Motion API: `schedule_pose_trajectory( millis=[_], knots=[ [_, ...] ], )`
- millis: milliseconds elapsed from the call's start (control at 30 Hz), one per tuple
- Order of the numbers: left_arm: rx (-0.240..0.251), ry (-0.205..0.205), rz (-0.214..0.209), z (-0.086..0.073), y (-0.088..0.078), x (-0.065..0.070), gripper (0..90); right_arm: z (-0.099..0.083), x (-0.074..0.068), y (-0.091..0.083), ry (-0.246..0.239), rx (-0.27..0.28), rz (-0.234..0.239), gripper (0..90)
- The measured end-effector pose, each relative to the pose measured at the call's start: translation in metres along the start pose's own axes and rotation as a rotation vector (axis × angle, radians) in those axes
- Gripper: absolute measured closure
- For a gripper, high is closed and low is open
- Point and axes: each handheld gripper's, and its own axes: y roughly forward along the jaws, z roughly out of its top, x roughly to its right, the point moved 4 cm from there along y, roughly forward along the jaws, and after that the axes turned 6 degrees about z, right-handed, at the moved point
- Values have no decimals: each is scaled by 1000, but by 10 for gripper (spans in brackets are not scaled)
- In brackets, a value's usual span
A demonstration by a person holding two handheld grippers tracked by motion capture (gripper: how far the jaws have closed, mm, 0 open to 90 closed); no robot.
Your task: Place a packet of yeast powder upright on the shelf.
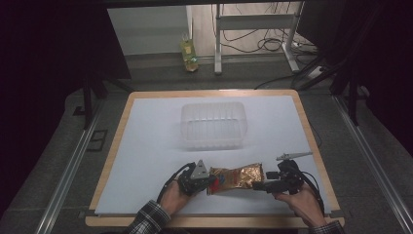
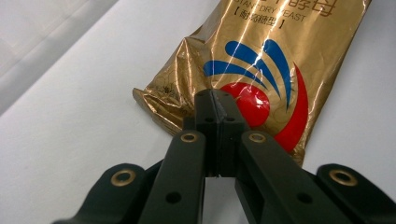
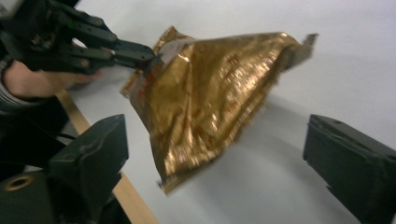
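Near the 6 o'clock edge of the worktop [image 1: 146,146], a gold foil pouch [image 1: 237,178] lies stretched between the two tools. From the high view, the left tool [image 1: 208,184] sits at the pouch's 9 o'clock end and the right tool [image 1: 259,185] at its 3 o'clock end. Seen from the left tool's own camera, its jaws are pressed together on the pouch's bottom seam, just below the red and blue print, so that end is firmly pinched. From the right tool's camera, its jaws stand spread wide, one on each side of the pouch's ragged near end, with nothing between them touching; that end hangs free and slightly raised off the white sheet. A clear plastic tub [image 1: 213,125] stands empty toward 12 o'clock, well apart from the pouch. Judging by this, the work looks to be at an early stage: one end of the pouch is secured, the other is not yet gripped, and nothing has gone into the tub. What seems left is for the right tool to close on its end, and then for the pouch to be lifted and carried, or opened and tipped, toward the tub; which of these is meant I cannot tell.
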Motion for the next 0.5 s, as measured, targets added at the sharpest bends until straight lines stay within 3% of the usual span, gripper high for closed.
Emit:
schedule_pose_trajectory(
  millis=[367, 500],
  knots=[
    [1, 1, -4, 0, 0, 0, 896, 12, 10, 17, 142, 15, 130, 364],
    [0, 2, -4, 0, 0, 0, 896, 14, 9, 19, 149, 18, 158, 426]
  ],
)
